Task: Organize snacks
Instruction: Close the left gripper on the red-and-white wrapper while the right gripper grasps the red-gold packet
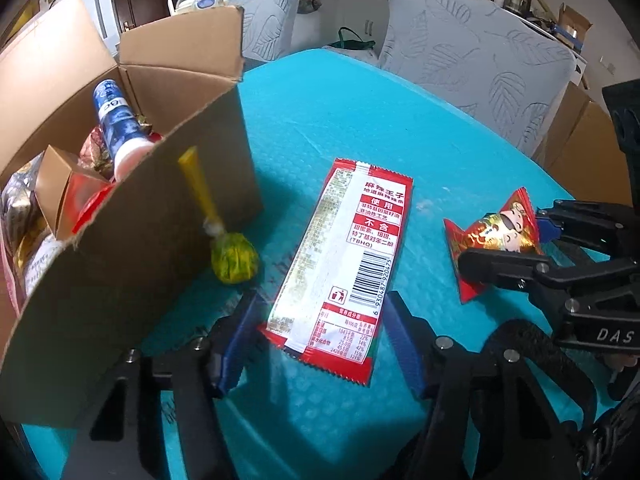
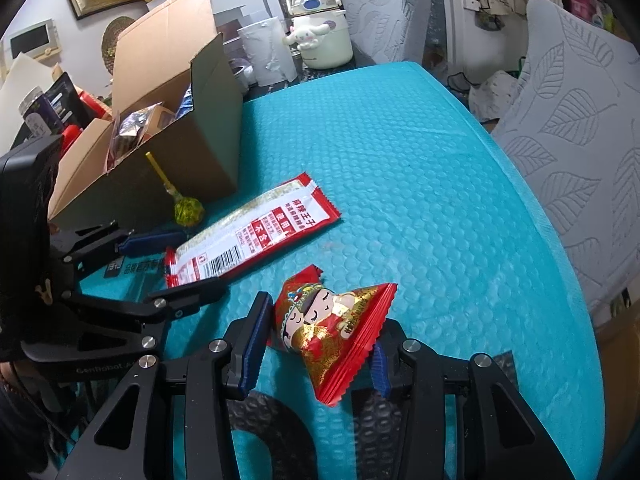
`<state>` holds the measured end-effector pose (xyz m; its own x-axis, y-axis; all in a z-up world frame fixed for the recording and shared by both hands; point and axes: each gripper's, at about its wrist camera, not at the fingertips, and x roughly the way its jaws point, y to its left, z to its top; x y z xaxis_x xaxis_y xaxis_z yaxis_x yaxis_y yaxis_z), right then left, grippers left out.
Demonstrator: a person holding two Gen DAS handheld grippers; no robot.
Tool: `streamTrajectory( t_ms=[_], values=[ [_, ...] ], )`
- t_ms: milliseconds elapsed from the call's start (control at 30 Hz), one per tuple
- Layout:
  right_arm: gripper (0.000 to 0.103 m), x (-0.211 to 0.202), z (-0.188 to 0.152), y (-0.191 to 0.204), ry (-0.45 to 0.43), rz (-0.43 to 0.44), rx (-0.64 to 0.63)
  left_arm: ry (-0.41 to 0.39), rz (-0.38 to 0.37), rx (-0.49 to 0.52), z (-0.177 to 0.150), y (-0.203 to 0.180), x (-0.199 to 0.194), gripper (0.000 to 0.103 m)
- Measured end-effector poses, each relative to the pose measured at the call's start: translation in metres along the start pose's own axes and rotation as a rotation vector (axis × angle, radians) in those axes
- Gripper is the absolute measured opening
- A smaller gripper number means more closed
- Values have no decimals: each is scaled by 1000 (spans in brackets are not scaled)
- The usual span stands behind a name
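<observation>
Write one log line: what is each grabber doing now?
left gripper: open around long red packet | right gripper: shut on red candy pouch | lollipop: beside box

My left gripper (image 1: 324, 340) tilts steeply down, fingers spread apart, nothing pressed between my pads. My right gripper (image 2: 320, 344) tilts likewise, pads clamped shut.

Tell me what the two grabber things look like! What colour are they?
Each hand-held gripper is mostly black, built from flat angular links joined by shiny silver round bolts. The left hand-held gripper and the right hand-held gripper both have dark blue ridged pads lining their fingers. White lettering is printed on the black bodies, and a rough black patterned grip shows near the bottom of both views.
</observation>
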<state>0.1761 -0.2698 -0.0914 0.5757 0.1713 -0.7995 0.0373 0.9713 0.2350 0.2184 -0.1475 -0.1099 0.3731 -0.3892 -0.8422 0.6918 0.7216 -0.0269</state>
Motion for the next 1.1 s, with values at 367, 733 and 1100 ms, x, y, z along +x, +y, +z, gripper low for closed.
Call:
streamTrajectory(
  t_ms=[367,733,1100],
  values=[
    [38,-15,-24,8,4,42,-26,43,17,-46,-29,-17,-23,62],
    [37,-35,-55,16,20,98,-65,80,65,-131,-76,-27,-59,62],
    [37,-43,-67,16,37,108,-60,41,72,-83,-76,-26,-55,82]
  ],
)
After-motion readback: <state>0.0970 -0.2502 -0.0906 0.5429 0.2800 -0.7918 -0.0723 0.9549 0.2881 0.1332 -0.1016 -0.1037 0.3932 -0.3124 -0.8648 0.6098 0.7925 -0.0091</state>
